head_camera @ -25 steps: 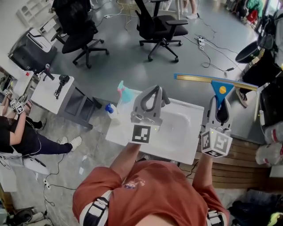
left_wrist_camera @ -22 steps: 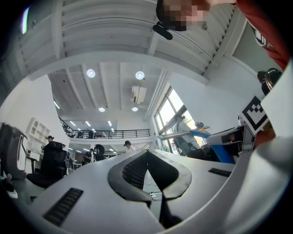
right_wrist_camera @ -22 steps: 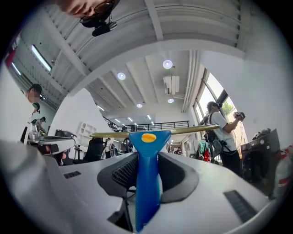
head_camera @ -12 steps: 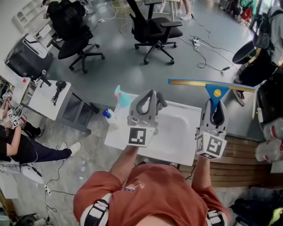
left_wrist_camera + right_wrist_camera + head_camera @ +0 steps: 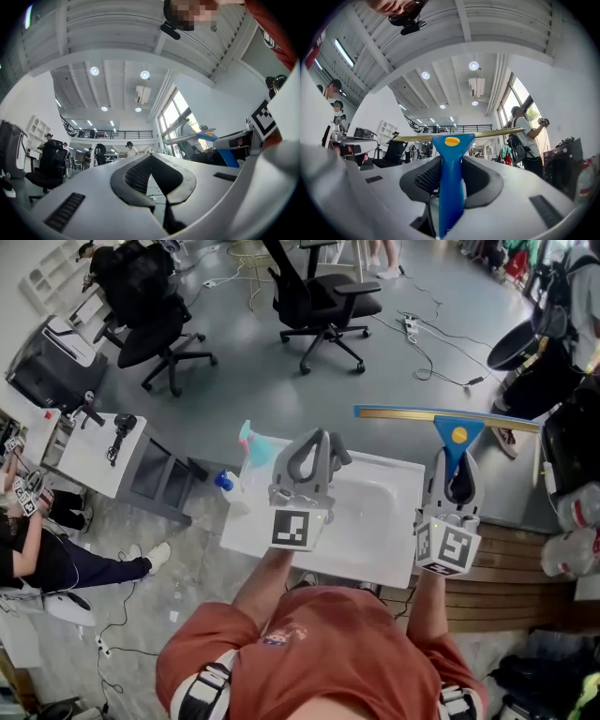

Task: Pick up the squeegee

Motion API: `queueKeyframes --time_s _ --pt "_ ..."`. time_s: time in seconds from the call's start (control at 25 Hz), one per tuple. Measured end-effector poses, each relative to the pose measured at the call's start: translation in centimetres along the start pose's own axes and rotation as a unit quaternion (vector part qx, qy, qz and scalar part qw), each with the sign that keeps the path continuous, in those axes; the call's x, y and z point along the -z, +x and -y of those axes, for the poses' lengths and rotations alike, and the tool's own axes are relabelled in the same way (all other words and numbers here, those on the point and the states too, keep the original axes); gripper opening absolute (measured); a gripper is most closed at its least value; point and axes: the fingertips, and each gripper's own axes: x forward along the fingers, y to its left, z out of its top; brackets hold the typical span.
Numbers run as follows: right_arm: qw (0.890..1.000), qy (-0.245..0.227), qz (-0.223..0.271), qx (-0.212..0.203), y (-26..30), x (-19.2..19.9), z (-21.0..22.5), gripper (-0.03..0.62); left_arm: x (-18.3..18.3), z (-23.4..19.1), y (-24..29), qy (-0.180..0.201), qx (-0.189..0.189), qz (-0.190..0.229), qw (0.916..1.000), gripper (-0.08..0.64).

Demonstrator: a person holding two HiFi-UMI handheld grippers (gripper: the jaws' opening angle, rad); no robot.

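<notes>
The squeegee (image 5: 458, 439) has a blue handle with a yellow dot and a long brass-coloured blade. It is held up in the air over the right end of the white basin. My right gripper (image 5: 457, 465) is shut on the handle, and in the right gripper view the squeegee (image 5: 451, 187) stands upright between the two dark pads with the blade lying level across the top. My left gripper (image 5: 322, 435) hovers over the basin's left part, shut with nothing in it; its curved fingers meet at the tips (image 5: 151, 156). The left gripper view also shows the squeegee (image 5: 207, 137) at the right.
A white basin (image 5: 375, 521) lies below both grippers. A teal spray bottle (image 5: 251, 441) and a blue-capped bottle (image 5: 228, 485) stand at its left edge. Office chairs (image 5: 319, 296) stand on the grey floor beyond. A white side table (image 5: 89, 451) is at left, wooden slats (image 5: 506, 592) at right.
Nothing but a slight shift of the head view; both grippers keep their places and the squeegee stays in the right gripper.
</notes>
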Motion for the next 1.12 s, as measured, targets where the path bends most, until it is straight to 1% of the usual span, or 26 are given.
queueKeyframes --time_s 0.24,0.68,1.12 --pt "1.0 -0.002 -0.006 -0.001 -0.1 -0.1 0.1 0.14 -0.2 0.3 0.0 -0.004 0.0 0.006 1.0 0.018" --pt "1.0 0.003 -0.015 0.004 -0.7 0.5 1.0 0.14 -0.2 1.4 0.0 -0.007 0.007 0.0 0.9999 0.018" --pt "1.0 -0.001 -0.016 0.002 -0.7 0.2 1.6 0.14 -0.6 1.3 0.4 0.003 0.006 -0.003 1.0 0.018"
